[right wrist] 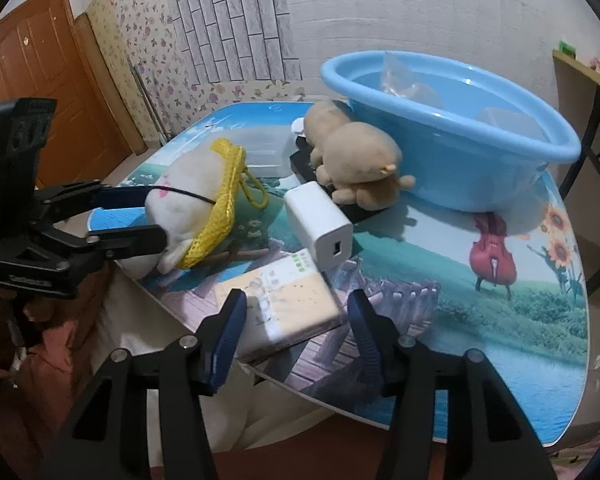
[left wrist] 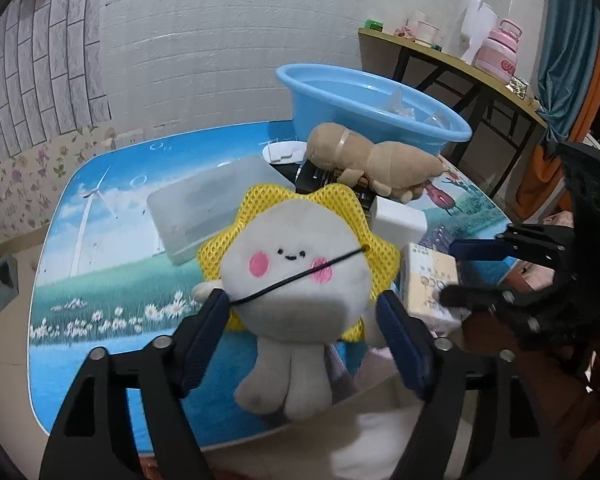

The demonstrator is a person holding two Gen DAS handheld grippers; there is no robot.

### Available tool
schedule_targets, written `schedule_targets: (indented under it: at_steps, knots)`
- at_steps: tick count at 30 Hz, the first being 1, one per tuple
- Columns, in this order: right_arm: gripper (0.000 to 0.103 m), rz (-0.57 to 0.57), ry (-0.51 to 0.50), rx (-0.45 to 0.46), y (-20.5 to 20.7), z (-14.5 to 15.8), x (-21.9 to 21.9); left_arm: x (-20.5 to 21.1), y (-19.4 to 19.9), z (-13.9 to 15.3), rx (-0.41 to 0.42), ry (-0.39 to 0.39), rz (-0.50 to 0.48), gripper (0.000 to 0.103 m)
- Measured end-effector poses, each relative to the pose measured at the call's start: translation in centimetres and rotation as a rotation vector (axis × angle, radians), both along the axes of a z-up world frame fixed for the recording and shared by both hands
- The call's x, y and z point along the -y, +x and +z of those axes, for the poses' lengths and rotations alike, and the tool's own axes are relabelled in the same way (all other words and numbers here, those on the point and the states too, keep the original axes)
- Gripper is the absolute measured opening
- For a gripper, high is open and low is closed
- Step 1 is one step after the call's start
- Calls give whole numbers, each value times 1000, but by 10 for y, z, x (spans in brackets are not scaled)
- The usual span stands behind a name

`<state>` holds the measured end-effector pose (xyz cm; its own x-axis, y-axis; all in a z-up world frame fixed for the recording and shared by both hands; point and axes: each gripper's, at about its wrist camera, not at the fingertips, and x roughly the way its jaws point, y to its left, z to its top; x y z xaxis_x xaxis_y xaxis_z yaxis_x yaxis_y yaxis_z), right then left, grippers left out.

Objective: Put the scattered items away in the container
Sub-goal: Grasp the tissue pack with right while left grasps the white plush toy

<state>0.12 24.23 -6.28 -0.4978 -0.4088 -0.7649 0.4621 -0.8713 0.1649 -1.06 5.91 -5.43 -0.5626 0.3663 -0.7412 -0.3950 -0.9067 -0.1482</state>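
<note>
Left wrist: pink bottle (left wrist: 500, 50) reads "GU"; tissue pack (left wrist: 430, 284) print illegible.

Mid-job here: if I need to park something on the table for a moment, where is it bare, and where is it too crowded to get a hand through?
Bare: the table's right side, from the blue basin past the violin print to the near edge; also the windmill print left of the clear box. Crowded: the middle, where brown plush, white charger, tissue pack and sun plush bunch together.

glossy plastic basin (right wrist: 452, 148), fuzzy cloth sun doll (left wrist: 296, 276), smooth white plastic charger (right wrist: 320, 220).
</note>
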Motion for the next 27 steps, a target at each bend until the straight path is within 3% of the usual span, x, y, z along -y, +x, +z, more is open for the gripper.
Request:
schedule_targets:
  at_steps: [2,4,6,10,14,20,27]
  knots:
    - [67,9,23,-14,3,1,3,-2,-6,-3,10,4,5,82]
    - [74,25,65,-34,7,-1,10,-5,-11,-6,10,2,12,82]
    - [74,44,86,-46,10,-3,15,-7,-14,-7,13,17,3,82]
    - [74,53,106,-41,9,-8,16,-6,-13,-6,2,24,-8,71]
    - [64,55,68,-28,5,-7,11,1,-5,-4,-8,7,2,70]
    - [63,48,4,-26,6,1,1,24,4,-3,5,-2,61,70]
    - [63,-26,20,-52,6,11,-20,42,8,4,-2,-17,108,72]
